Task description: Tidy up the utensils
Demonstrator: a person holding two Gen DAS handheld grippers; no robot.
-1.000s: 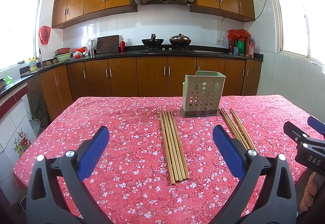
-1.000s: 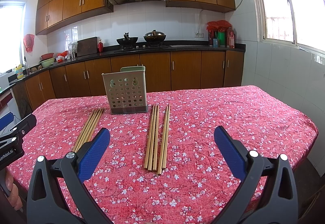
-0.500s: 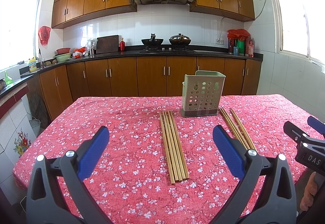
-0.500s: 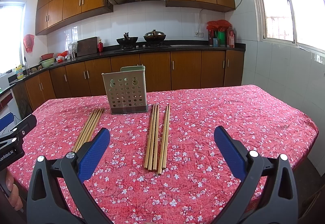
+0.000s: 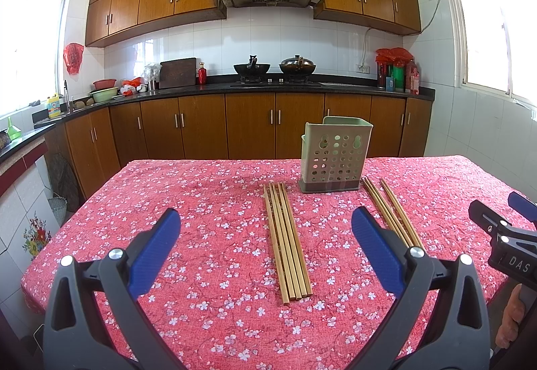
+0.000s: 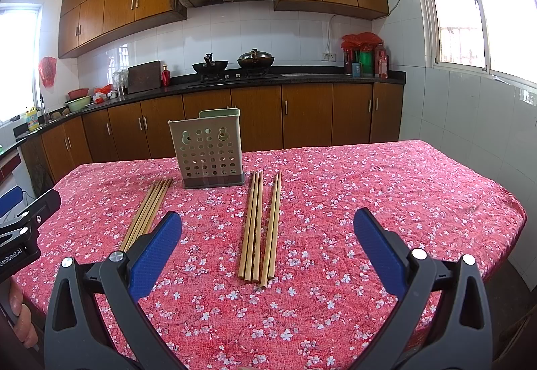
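Observation:
A pale green perforated utensil holder point(image 5: 336, 158) stands upright on the red floral tablecloth; it also shows in the right wrist view point(image 6: 208, 152). Two groups of wooden chopsticks lie flat in front of it. The left group point(image 5: 287, 239) lies ahead of my left gripper point(image 5: 265, 242), which is open and empty above the table. The right group point(image 6: 260, 227) lies ahead of my right gripper point(image 6: 266, 242), also open and empty. The left group shows in the right wrist view point(image 6: 147, 210), and the right group in the left wrist view point(image 5: 391, 210).
The table point(image 5: 201, 202) is covered by the red cloth and its edges drop off left and right. Behind it run brown kitchen cabinets point(image 5: 251, 125) and a counter with woks. The right gripper's body point(image 5: 503, 242) shows at the left view's right edge.

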